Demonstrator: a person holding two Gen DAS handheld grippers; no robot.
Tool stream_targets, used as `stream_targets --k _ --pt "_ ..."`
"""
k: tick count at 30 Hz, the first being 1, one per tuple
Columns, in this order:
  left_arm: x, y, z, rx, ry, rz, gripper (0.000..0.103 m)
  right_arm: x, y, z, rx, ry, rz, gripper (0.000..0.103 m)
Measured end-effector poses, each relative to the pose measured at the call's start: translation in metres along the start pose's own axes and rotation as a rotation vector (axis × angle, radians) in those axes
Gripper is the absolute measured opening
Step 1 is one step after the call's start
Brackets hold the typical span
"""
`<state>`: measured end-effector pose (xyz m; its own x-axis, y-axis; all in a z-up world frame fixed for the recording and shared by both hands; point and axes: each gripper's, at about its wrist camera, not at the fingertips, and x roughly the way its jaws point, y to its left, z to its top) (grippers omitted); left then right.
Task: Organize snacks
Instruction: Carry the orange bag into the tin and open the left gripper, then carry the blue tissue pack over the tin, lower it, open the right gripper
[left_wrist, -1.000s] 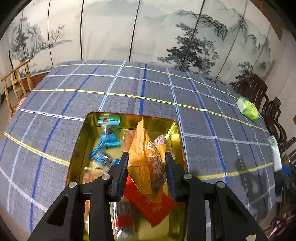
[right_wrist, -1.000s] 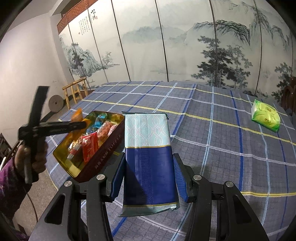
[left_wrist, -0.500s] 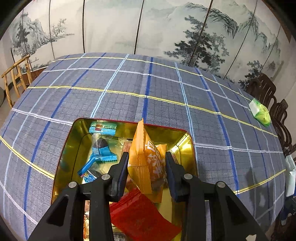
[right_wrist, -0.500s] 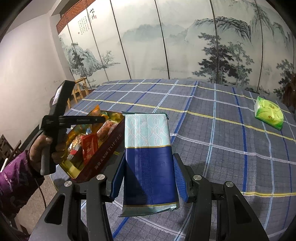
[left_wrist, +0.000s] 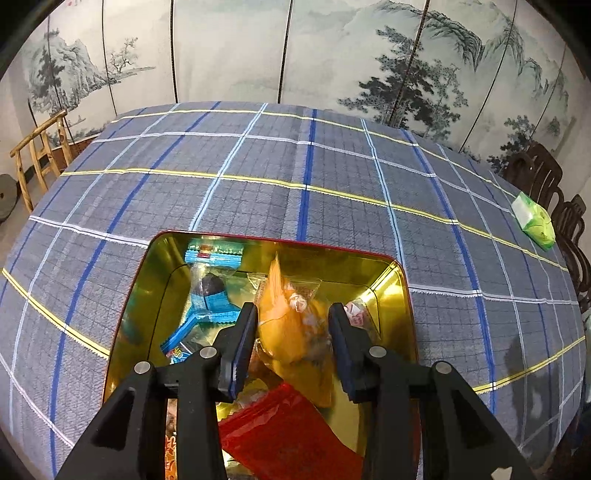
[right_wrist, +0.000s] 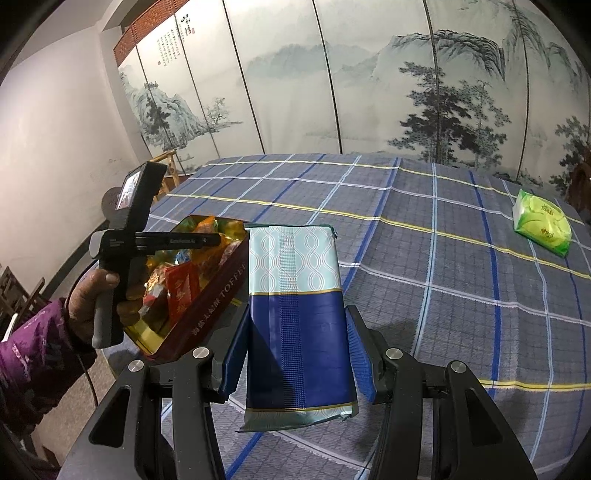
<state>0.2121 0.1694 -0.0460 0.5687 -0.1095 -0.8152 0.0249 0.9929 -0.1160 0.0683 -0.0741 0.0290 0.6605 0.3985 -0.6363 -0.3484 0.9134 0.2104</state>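
Left tool (left_wrist: 291, 332) just opening, blurred orange packet (left_wrist: 295, 332) loose between, right tool (right_wrist: 295, 354) clamping blue packet (right_wrist: 295, 314).

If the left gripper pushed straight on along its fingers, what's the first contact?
Likely the orange snack packet, already between the opening fingers of the left gripper, then the snacks on the floor of the gold tin. Depth is unclear.

Dining room — plaid-clothed table (left_wrist: 258, 192), carved chairs (left_wrist: 543, 177), painted screen (right_wrist: 369, 92).
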Motion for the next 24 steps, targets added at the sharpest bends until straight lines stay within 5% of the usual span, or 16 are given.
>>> stream_targets --k 13,24 --pt "-0.07 0.015 -0.014 -0.025 -0.123 0.031 0.081 -0.001 0.019 0.011 -0.026 -0.01 0.051 0.051" --pt "-0.13 0.046 -0.074 -0.064 -0.18 0.145 0.088 0.035 0.082 0.026 -0.083 0.029 0.215 0.051"
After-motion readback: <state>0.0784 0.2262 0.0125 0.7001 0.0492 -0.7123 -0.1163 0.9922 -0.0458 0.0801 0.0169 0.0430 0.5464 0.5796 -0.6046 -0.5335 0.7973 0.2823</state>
